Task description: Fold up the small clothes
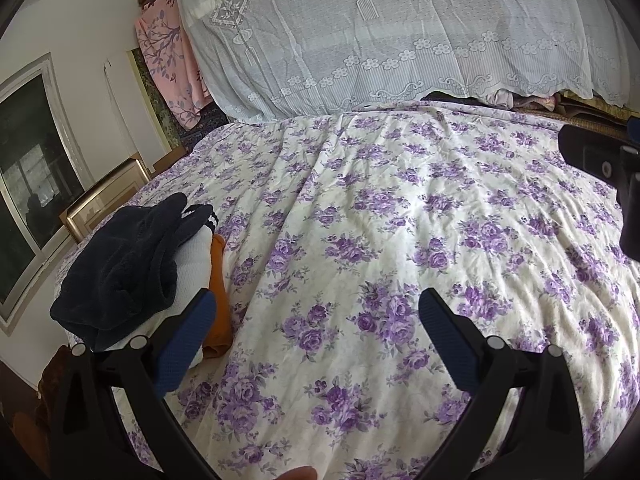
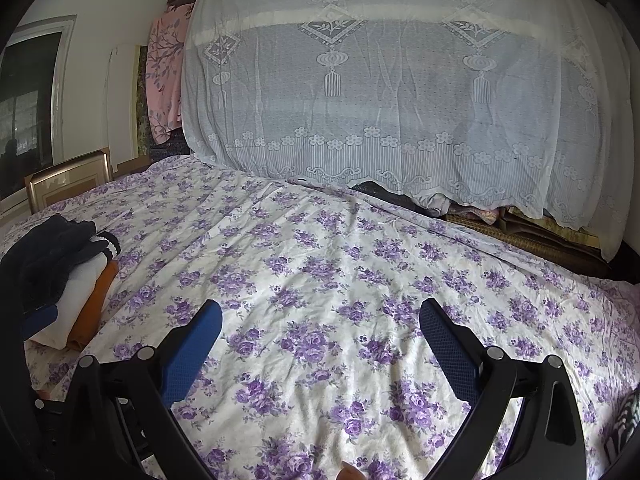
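Observation:
A stack of folded small clothes lies at the left on the floral bedsheet (image 1: 360, 208): a dark navy garment (image 1: 120, 264) on top, a white one (image 1: 192, 256) under it, an orange one (image 1: 218, 280) at the bottom. The same stack shows at the left of the right wrist view, with the navy garment (image 2: 48, 256), white one (image 2: 76, 296) and orange one (image 2: 96, 304). My left gripper (image 1: 318, 308) is open and empty, its left finger beside the stack. My right gripper (image 2: 320, 316) is open and empty over the bare sheet (image 2: 340, 280).
A white lace cover (image 1: 400, 32) drapes a large pile at the far side of the bed. A pink floral cloth (image 1: 168, 60) hangs at the back left. A window (image 1: 28, 168) and a framed panel (image 1: 108, 200) stand at the left. Part of the right gripper (image 1: 612, 168) shows at the right edge.

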Demonstrator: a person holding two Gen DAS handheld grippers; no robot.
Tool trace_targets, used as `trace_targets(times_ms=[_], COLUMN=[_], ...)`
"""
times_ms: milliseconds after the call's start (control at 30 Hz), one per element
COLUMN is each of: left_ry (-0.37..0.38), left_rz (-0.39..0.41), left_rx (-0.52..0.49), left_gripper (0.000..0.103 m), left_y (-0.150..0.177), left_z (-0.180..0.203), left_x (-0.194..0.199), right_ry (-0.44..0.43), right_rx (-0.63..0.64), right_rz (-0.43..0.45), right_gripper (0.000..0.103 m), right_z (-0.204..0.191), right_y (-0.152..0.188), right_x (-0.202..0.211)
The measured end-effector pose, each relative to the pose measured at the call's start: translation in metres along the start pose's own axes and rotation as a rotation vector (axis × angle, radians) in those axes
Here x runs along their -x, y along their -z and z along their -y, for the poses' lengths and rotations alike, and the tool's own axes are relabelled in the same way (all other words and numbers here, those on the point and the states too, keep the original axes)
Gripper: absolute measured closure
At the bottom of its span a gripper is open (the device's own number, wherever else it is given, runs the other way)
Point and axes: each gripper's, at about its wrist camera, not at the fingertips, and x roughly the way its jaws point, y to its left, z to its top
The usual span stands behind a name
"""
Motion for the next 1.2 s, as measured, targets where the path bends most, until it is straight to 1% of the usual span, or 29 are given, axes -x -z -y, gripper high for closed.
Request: trace_targets(times_ms=[533, 967, 1200], left_ry=[-0.01, -0.02, -0.037], left_rz=[0.017, 0.025, 0.046], left_rx=[0.005, 0.018, 0.021], left_gripper=[0.004, 0.004, 0.004], left_y=[-0.002, -0.003, -0.004], left_z=[-0.005, -0.01, -0.014], left_x=[0.009, 0.019, 0.032], right_ry=[-0.013, -0.04, -0.068], right_rx=[0.004, -0.006, -0.024], right_rz=[0.009, 0.032, 0.051], right_gripper=[0.004, 0.004, 0.004], right_z=[-0.001, 0.0, 0.004], right_y=[-0.004, -0.008, -0.011], right_x=[0.005, 0.016, 0.026])
